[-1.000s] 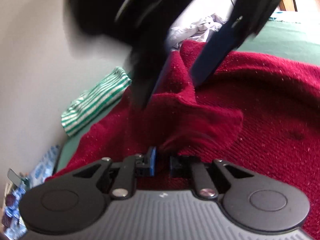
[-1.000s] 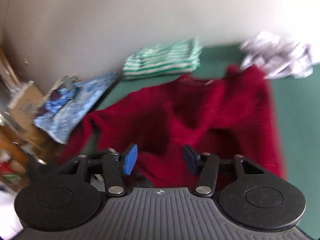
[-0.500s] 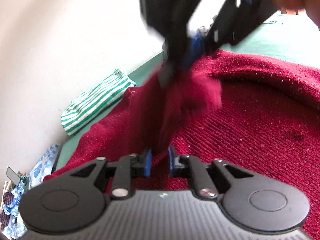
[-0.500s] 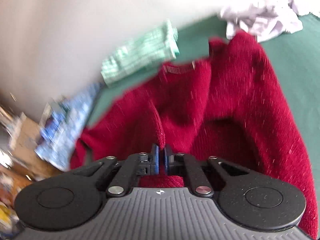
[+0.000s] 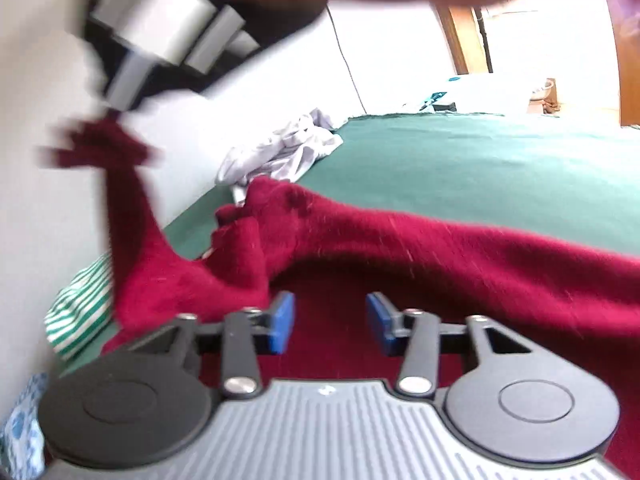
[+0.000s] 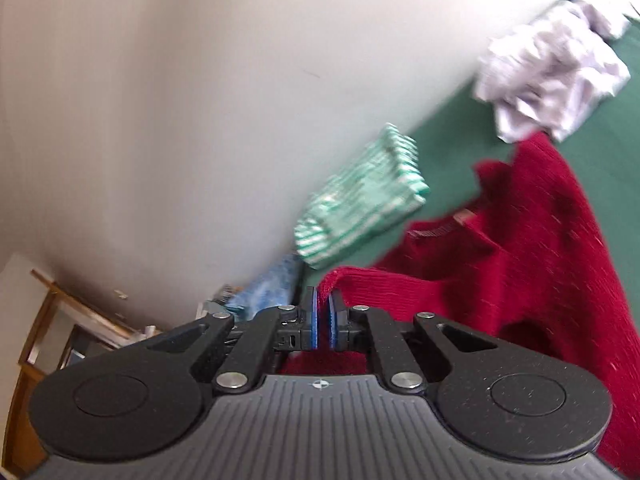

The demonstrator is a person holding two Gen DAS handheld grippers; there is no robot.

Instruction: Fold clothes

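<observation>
- The right tongs [image 6: 323,316] are pinched tight on a cuff-like edge of the dark red knitted sweater [image 6: 552,264], lifting it off the green cloth-covered counter [image 6: 600,152].
- The left tongs [image 5: 330,322] are opening, with nothing between the blue pads [image 5: 280,322]; red knit lies just beneath and beyond them.
- To fold well, I judge the right should carry its edge straight across the body, keeping the knit taut, while the left regrips or pins the bulk.
- The sweater's collar points toward the counter's wall edge, near a folded green-and-white striped garment [image 6: 360,204] and a crumpled white garment [image 6: 548,76].
</observation>
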